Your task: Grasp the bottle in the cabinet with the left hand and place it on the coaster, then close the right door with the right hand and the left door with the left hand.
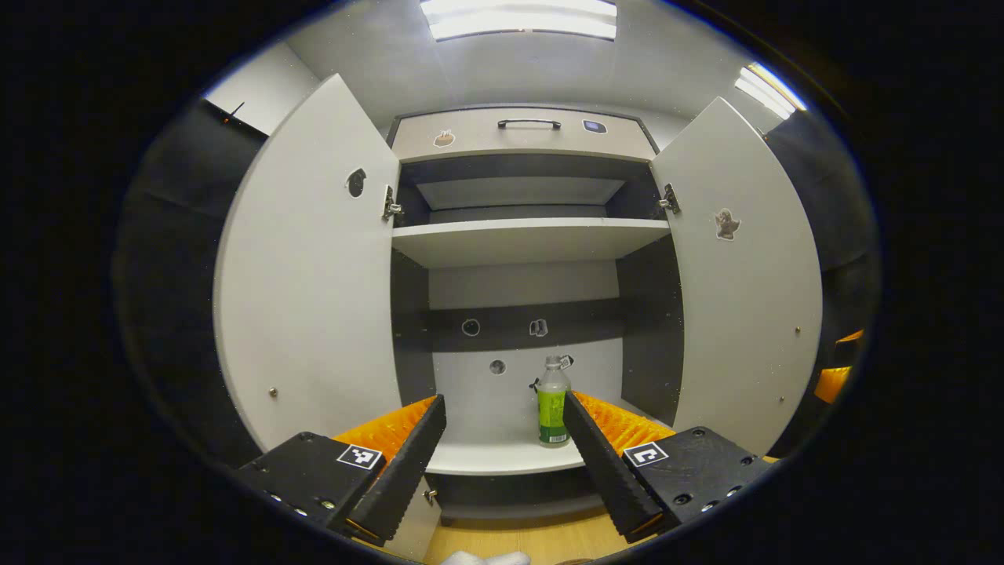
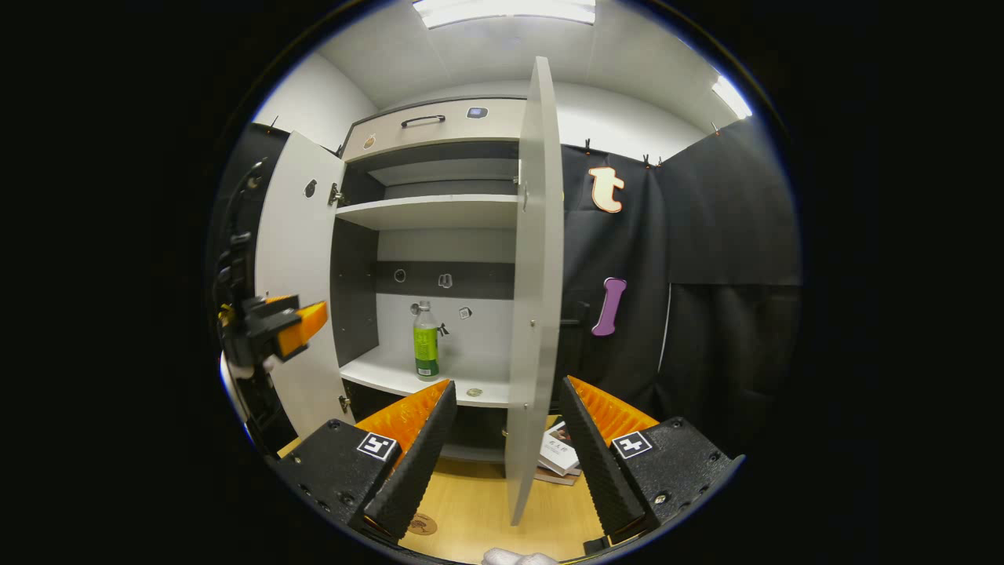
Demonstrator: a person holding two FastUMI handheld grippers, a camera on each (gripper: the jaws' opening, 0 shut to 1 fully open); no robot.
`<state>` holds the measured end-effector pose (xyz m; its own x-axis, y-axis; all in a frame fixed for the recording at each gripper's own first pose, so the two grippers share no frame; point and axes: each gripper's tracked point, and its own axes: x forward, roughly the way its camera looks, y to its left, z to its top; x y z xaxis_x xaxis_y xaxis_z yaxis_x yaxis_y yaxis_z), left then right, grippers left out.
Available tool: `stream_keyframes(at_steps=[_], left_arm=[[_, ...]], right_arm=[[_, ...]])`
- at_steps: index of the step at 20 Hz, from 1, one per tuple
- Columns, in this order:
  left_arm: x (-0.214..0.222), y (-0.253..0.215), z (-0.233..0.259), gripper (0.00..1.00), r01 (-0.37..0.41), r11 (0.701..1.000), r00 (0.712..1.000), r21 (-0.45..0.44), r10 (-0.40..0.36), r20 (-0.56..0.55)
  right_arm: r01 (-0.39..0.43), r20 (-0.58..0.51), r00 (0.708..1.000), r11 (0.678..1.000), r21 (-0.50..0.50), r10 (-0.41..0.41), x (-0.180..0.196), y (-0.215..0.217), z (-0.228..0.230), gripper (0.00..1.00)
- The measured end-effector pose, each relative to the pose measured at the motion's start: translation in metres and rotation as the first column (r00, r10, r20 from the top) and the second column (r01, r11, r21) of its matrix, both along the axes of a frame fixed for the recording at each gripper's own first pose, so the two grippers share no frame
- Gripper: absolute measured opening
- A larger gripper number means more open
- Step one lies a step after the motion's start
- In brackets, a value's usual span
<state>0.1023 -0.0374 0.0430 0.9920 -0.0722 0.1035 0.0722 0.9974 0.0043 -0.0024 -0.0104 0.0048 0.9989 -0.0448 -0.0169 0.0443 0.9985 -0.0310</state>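
Presently, both cabinet doors stand open. In the left gripper view the cabinet (image 1: 525, 314) fills the centre of the frame, with the left door (image 1: 310, 275) swung out at centre left and the right door (image 1: 745, 275) at centre right. The bottle (image 1: 553, 402) stands upright on the lower shelf (image 1: 502, 455), just right of centre – clear body, green label, pale cap. The left gripper (image 1: 504, 410) sits at the bottom of the frame with its fingers spread wide, holding nothing; the bottle appears in the gap between them, closer to the right-hand finger, but farther back and untouched.

In the right gripper view the cabinet lies left of centre. The right door (image 2: 533, 298) is seen nearly edge-on down the middle of the frame. The bottle (image 2: 426, 341) stands on the lower shelf (image 2: 392, 377), left of that door. The right gripper (image 2: 508, 396) is at the bottom, fingers spread apart and empty – the door's lower edge falls between them in the picture, without contact. A round coaster (image 2: 422, 523) lies on the wooden floor (image 2: 478, 502) at bottom centre-left. The left gripper (image 2: 274, 329) shows at the left edge, beside the left door (image 2: 294, 282).
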Motion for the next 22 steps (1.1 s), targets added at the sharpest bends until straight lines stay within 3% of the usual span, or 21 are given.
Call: stream_keyframes(at_steps=[6, 13, 22], left_arm=[[0.093, -0.041, 0.013, 0.95, 0.044, 0.998, 0.999, -0.040, -0.042, 0.032], [0.196, -0.065, -0.040, 0.96, 0.022, 0.998, 0.997, -0.051, -0.025, -0.069], [0.255, -0.089, -0.092, 0.96, -0.001, 0.999, 0.991, -0.034, -0.004, -0.135]], right_arm=[[0.053, -0.006, 0.999, 0.999, -0.006, -0.053, -0.009, -0.008, 0.008, 0.82], [0.098, 0.000, 0.995, 0.995, -0.030, -0.098, -0.014, -0.005, 0.014, 0.82], [0.131, -0.047, 0.990, 0.989, -0.072, -0.135, -0.012, -0.009, 0.000, 0.82]])
